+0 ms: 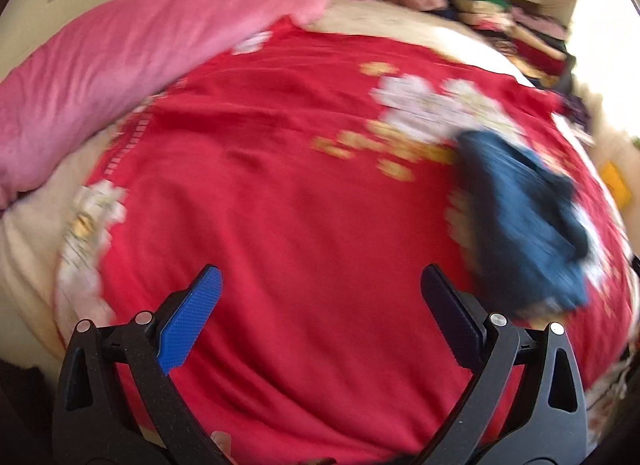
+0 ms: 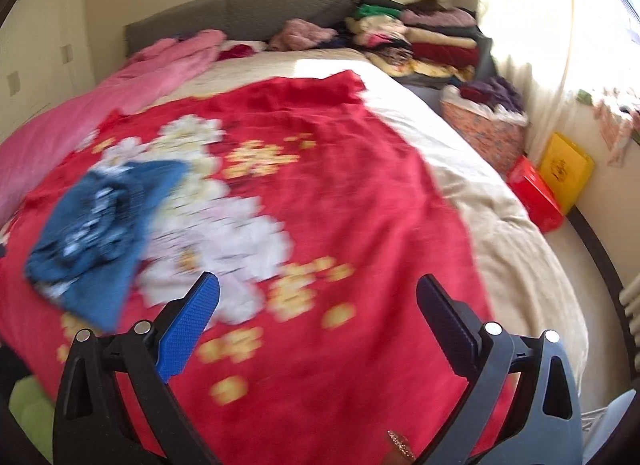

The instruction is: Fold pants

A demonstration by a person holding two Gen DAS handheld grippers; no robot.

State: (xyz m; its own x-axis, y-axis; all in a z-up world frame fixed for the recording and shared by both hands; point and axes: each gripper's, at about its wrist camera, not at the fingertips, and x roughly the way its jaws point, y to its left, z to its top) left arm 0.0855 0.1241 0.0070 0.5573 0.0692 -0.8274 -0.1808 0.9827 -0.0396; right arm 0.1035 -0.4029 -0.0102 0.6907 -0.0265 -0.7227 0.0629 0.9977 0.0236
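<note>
A folded bundle of blue pants (image 1: 524, 221) lies on the red flowered blanket (image 1: 300, 205), to the right in the left wrist view and to the left in the right wrist view (image 2: 100, 233). My left gripper (image 1: 320, 285) is open above bare red blanket, left of the pants and apart from them. My right gripper (image 2: 318, 293) is open too, over the blanket (image 2: 360, 205) and to the right of the pants. Nothing sits between either pair of fingers. Both views are blurred by motion.
A pink quilt (image 1: 100, 77) runs along the bed's left side. Stacked folded clothes (image 2: 424, 41) sit at the head of the bed by the grey headboard (image 2: 248, 13). Beside the bed on the right stand a flowered box (image 2: 484, 133), a red box (image 2: 536, 193) and a yellow box (image 2: 566, 169).
</note>
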